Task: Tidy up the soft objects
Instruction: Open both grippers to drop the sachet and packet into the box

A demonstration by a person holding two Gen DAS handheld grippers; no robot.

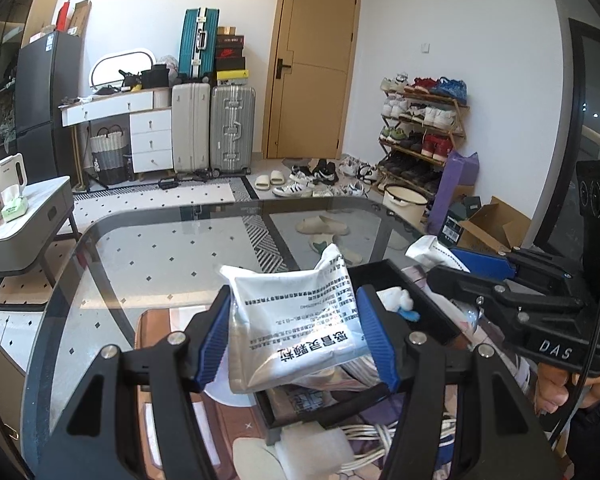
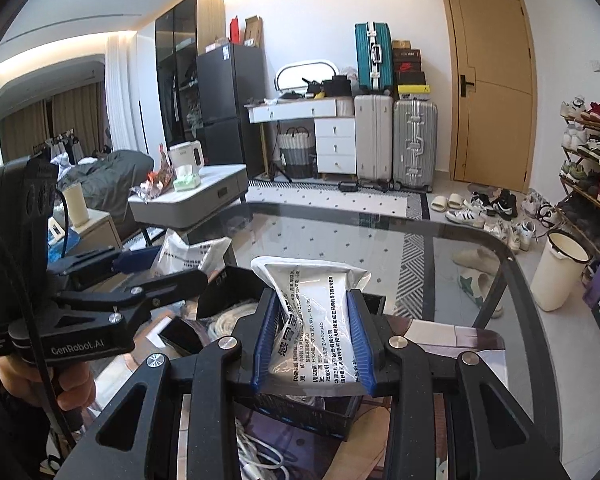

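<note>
My left gripper (image 1: 296, 336) is shut on a silver-white sachet (image 1: 296, 320) with printed Chinese text and holds it above a black tray (image 1: 384, 276). My right gripper (image 2: 314, 340) is shut on a second, similar sachet (image 2: 312, 312) above a black tray (image 2: 374, 302). In the left wrist view the right gripper (image 1: 476, 266) shows at the right with its sachet (image 1: 428, 250). In the right wrist view the left gripper (image 2: 140, 270) shows at the left with its sachet (image 2: 192, 254). White and blue cotton balls (image 1: 400, 300) lie in the tray.
Both grippers hover over a glass table (image 1: 160, 260). Below the glass are white cables (image 1: 372, 436) and a brown stool (image 1: 156, 328). A grey side table (image 2: 204, 196) with a kettle stands at the left. Suitcases (image 2: 396, 144), a shoe rack (image 1: 420, 136) and a white bucket (image 2: 556, 268) stand beyond.
</note>
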